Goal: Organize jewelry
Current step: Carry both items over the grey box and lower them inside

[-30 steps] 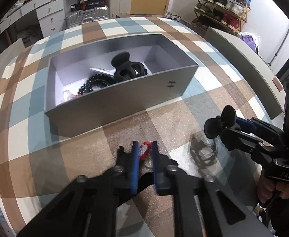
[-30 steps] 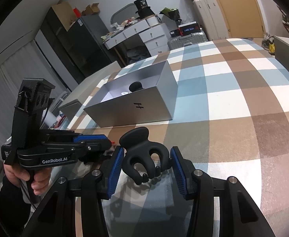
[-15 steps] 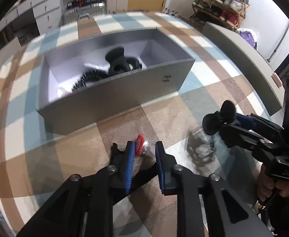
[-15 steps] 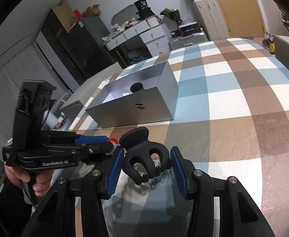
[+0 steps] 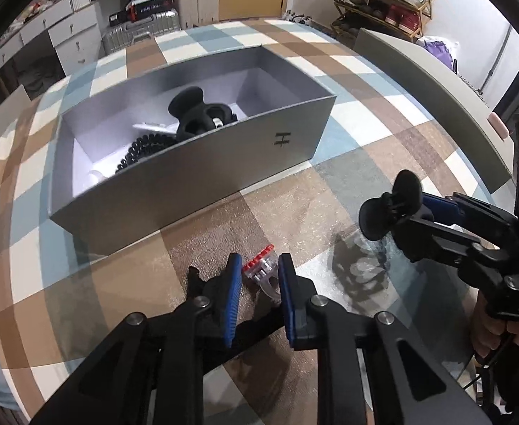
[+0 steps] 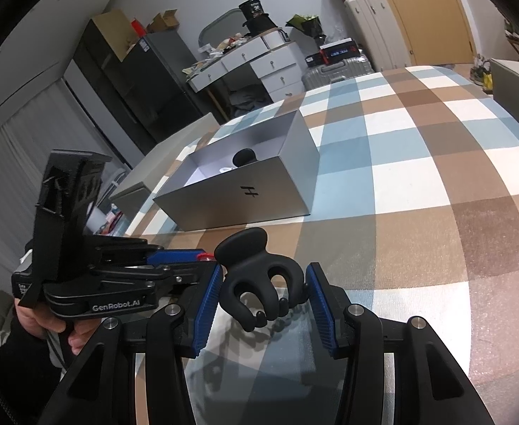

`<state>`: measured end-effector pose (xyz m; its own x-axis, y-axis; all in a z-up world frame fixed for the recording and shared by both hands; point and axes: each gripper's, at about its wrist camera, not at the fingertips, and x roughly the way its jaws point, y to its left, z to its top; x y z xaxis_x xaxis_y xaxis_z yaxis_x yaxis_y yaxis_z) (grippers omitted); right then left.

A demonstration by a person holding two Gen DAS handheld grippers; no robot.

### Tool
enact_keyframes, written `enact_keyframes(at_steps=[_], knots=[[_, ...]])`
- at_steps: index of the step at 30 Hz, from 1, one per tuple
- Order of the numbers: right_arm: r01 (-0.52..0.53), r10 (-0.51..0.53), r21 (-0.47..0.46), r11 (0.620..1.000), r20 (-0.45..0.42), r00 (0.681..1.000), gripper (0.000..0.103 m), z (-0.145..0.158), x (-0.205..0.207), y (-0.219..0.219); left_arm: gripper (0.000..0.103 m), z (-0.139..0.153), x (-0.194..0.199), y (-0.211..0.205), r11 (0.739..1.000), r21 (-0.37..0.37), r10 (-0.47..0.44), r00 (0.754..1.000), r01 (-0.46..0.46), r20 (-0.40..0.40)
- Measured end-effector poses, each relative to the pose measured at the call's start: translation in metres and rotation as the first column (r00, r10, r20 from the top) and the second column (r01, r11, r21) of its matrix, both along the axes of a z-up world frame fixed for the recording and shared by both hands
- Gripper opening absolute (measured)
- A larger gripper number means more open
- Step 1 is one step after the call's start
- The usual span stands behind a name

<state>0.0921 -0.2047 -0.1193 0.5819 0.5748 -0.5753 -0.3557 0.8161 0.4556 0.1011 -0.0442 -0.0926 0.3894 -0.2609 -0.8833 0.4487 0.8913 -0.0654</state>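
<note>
My right tool point(image 6: 263, 295) is clenched on a black claw clip point(image 6: 259, 283), pads pressing its two flanks, and it hangs over the checked tabletop point(image 6: 418, 184) a little short of the grey box point(image 6: 245, 191). That clip looks like stiff, light plastic with a spring hinge; I judge the flanks a fair hold, though squeezing near the paddle end could spring the teeth open. My left tool point(image 5: 259, 276) straddles a small red and clear hair clip point(image 5: 261, 269) that seems to lie on the tabletop just in front of the box's near wall; whether the pads are pressing it I cannot quite tell, but a sliver of gap shows, so I read it as released. That little clip will be very light, smooth and slippery, likely to skid or flip out of a pinch, so I would take it across its clear body, low and square, not by the red beaded edge. Inside the box lie another black claw clip point(image 5: 195, 113) and a black spiral hair tie point(image 5: 142, 148), so drops want a gentle release.
</note>
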Motion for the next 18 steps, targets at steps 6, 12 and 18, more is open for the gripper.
enact_keyframes(at_steps=[6, 12, 18], knots=[[-0.013, 0.013, -0.007, 1.0, 0.011, 1.0, 0.047, 0.005, -0.003, 0.001, 0.016, 0.021, -0.012, -0.001, 1.0, -0.013, -0.012, 0.997, 0.013, 0.07], [-0.024, 0.024, -0.001, 1.0, 0.077, 0.997, 0.047, 0.028, -0.003, 0.004, 0.016, 0.051, -0.01, 0.004, 0.999, -0.046, -0.01, 0.989, 0.017, 0.146], [-0.049, 0.05, -0.007, 0.999, 0.136, 0.989, 0.047, 0.056, 0.016, 0.016, 0.016, 0.073, 0.001, 0.017, 0.996, -0.091, 0.032, 0.977, -0.013, 0.212]])
